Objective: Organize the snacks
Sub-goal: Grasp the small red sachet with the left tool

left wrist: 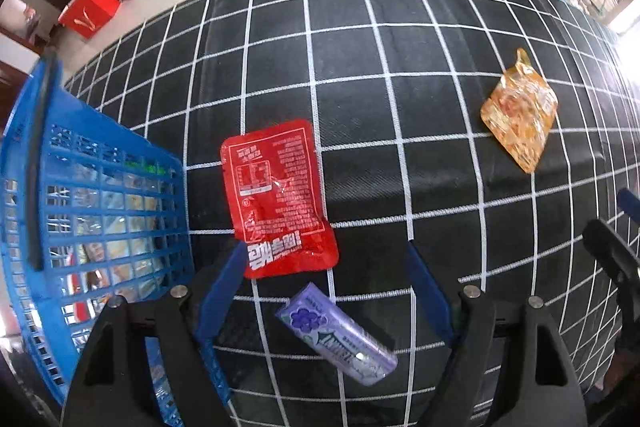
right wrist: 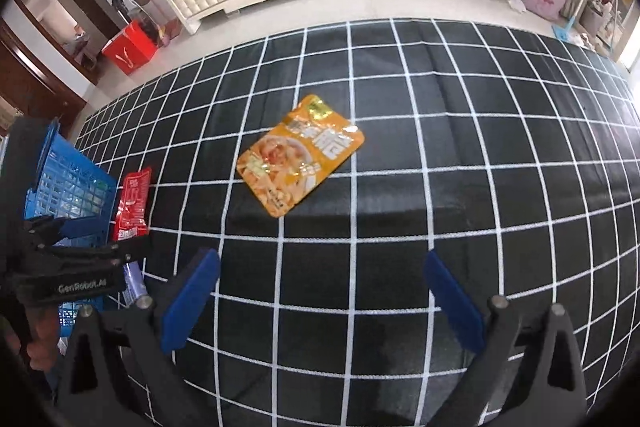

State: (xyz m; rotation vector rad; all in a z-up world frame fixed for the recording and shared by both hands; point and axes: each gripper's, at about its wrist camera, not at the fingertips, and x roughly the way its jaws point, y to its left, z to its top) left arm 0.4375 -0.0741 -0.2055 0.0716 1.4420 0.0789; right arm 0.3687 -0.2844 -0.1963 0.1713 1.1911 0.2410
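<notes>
Between my left hand-held gripper (left wrist: 326, 291) fingers, spread wide and holding nothing: purple candy tube (left wrist: 338, 335), lying flat on the grid-cloth counter (left wrist: 400, 147). Just past it, red sachet (left wrist: 278, 199), back side up, one corner by the left blue pad. Blue basket (left wrist: 100, 195) to its left, snack packs already inside. Right hand-held gripper (right wrist: 322, 291) also apart, empty, above bare cloth. Orange pouch (right wrist: 300, 155) lies farther out, well apart from the red one.

Basket (left wrist: 100, 195) at left of left wrist frame, flat packet (left wrist: 278, 199) just beside it, small pack (left wrist: 340, 337) lower centre, pouch (left wrist: 520, 111) at right, all on tablecloth (left wrist: 400, 67).
</notes>
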